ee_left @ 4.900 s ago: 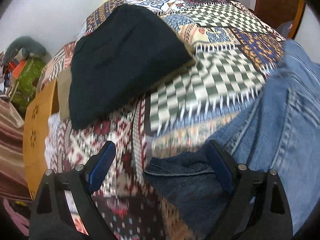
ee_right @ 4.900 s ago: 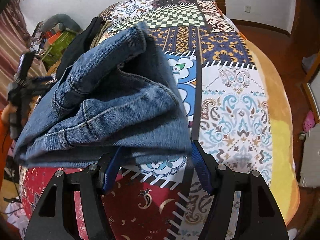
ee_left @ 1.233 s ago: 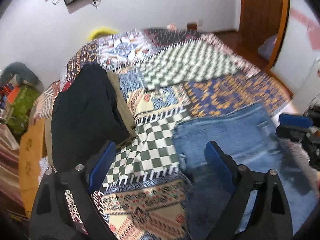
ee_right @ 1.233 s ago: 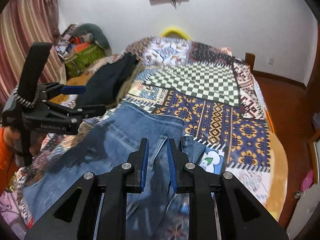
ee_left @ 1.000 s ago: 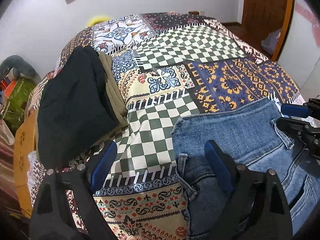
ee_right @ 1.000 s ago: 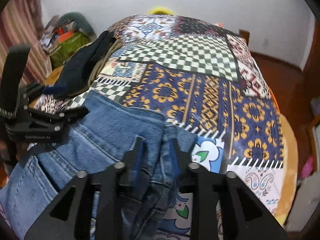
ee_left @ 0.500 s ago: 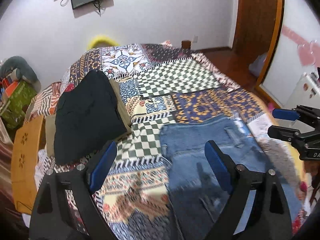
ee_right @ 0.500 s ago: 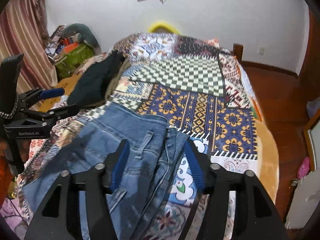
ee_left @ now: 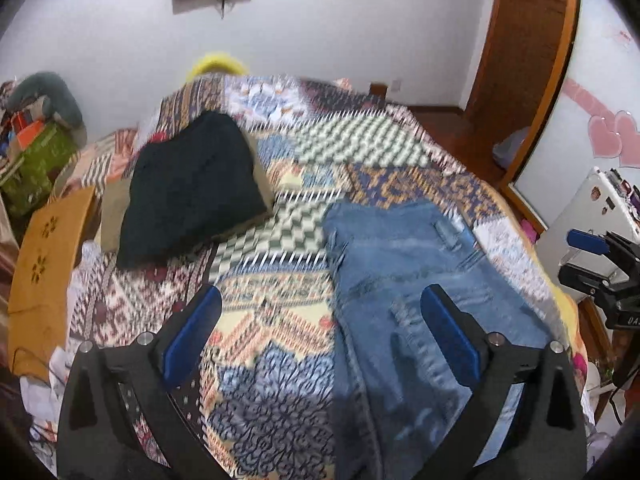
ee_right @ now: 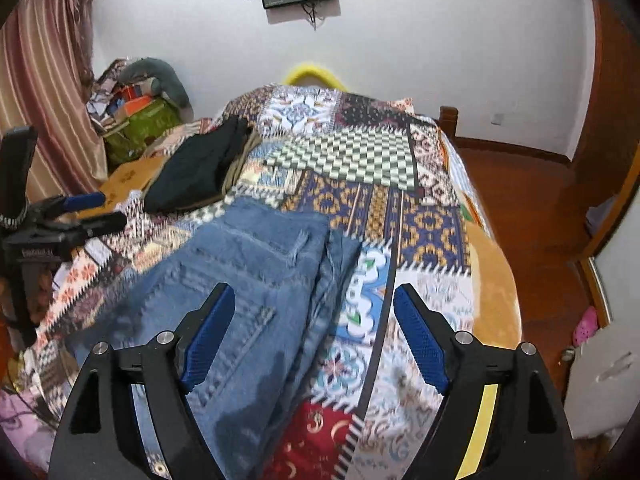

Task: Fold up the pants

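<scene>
1. While you've got both grippers lifted clear of the bed, the blue jeans are lying flat on the patchwork quilt, one end toward the far end of the bed, the rest running back under your cameras.
2. Your left gripper is tilted down at the bed with its jaws spread wide. They've just been opening a bit more and there's nothing between them, just quilt and the left edge of the jeans below.
3. Your right gripper is angled down about the same. Its jaws have just been opening up from nearly closed and they're released now, with no denim pinched in the blue pads; the right edge of the jeans sits below the gap.
4. From the right wrist view your left gripper pokes in from the left edge, held over the near left side of the bed. From the left wrist view your right gripper shows at the right edge, past the bed's right side.
5. The folded black clothes sit on the left side of the quilt on top of something tan, apart from the jeans.
6. Both views are motion-blurred, so I can't say how neat the denim layers are; in the right view it looks like a second layer sticks out along the right edge.
</scene>
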`<state>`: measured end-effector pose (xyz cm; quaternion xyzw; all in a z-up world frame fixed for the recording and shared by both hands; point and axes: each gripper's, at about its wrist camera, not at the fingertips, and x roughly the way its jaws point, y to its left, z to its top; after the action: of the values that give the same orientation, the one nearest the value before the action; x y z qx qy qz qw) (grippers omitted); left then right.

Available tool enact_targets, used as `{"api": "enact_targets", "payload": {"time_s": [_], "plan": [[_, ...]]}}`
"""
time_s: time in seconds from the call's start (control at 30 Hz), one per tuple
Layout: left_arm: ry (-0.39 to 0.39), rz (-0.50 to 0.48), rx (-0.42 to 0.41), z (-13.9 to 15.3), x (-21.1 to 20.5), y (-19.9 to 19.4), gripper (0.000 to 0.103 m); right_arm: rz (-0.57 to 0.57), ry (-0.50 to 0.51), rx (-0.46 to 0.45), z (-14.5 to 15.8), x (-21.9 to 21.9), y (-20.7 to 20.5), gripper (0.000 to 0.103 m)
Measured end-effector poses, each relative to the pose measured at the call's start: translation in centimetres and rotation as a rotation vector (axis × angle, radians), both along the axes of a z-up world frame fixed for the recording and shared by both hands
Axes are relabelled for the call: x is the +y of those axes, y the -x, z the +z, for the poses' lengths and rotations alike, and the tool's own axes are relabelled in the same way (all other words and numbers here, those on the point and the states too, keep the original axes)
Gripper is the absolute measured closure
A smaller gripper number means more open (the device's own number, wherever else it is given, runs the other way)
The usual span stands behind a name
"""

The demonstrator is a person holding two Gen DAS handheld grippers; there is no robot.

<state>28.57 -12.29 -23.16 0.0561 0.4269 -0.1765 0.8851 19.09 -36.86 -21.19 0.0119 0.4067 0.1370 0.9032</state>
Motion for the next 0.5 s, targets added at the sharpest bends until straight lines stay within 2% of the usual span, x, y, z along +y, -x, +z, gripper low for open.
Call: {"api": "enact_targets", "payload": {"time_s": [0.13,0.33,0.4,0.5], "plan": [[0.043,-0.027,0.092,-2.0,0.7,0.1,0.002,-0.025,0.007,0.053,-2.2,0.0,0.6,0.024],[0.074,-0.054,0.257,-5.5,-0.2,-0.4,0.002,-0.071,-0.118,0.189,-5.3,-0.6,0.2,0.024],[0.068,-0.060,0.297,-6.7,-0.8,-1.0,0.002,-0.068,-0.142,0.214,-6.0,-0.4,0.2,0.024],[0.105,-0.060,0.349,-7.2,-0.9,-2.1,0.002,-0.056,-0.162,0.253,-7.0,-0.1,-0.5,0.024]]}}
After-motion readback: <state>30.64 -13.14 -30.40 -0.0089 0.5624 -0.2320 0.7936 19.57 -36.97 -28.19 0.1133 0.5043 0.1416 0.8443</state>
